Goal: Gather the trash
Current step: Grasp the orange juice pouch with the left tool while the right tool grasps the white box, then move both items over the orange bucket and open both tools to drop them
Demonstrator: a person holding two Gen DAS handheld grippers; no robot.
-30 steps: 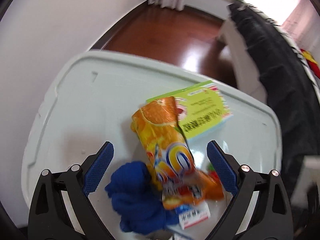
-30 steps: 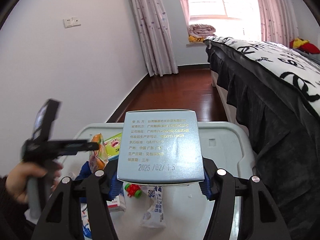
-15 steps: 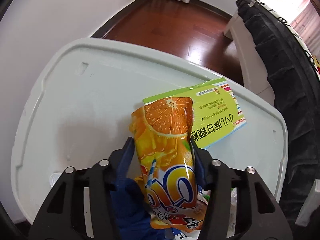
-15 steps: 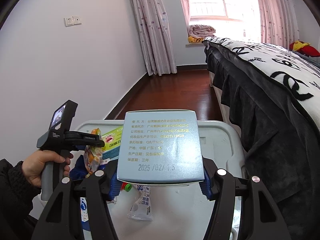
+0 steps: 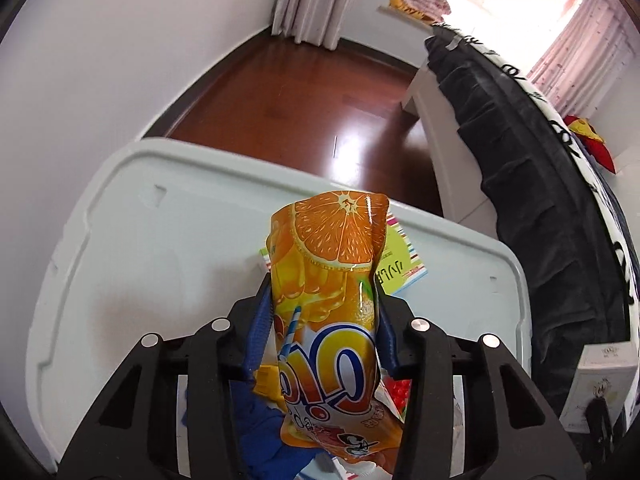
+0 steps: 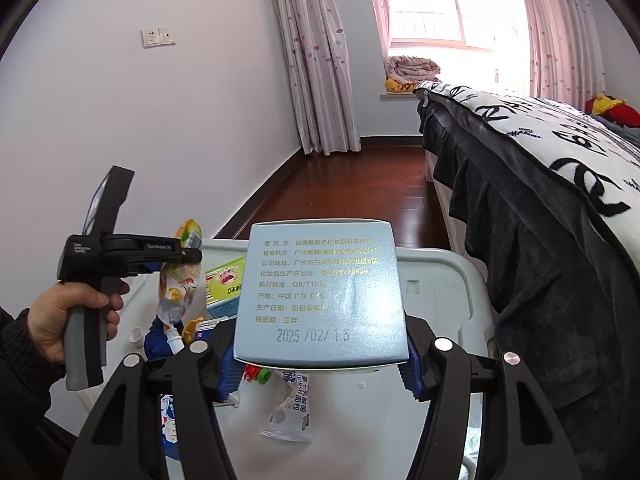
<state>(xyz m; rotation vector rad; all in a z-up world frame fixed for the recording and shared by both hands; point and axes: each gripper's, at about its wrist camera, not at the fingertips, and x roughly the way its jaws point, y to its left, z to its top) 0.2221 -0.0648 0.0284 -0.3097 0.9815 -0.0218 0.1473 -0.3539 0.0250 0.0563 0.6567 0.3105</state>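
My left gripper (image 5: 322, 316) is shut on an orange juice pouch (image 5: 332, 280) and holds it upright above the white plastic lid (image 5: 160, 248). The same pouch (image 6: 180, 280) hangs from the left gripper (image 6: 176, 258) in the right wrist view. My right gripper (image 6: 320, 364) is shut on a light blue box (image 6: 320, 296) with printed text, held above the lid (image 6: 440, 280). A green box (image 5: 396, 268), a blue cloth (image 5: 256, 432) and small wrappers (image 6: 290, 408) lie on the lid.
A bed with a dark cover (image 6: 540, 208) runs along the right. A white wall (image 6: 120, 140) stands on the left, with wooden floor (image 6: 360, 192) beyond the lid. A white carton (image 5: 596, 388) stands at the bed's foot.
My left gripper closed on the orange pouch and lifted it off the lid, tilting up. My right gripper kept holding the blue box almost still.
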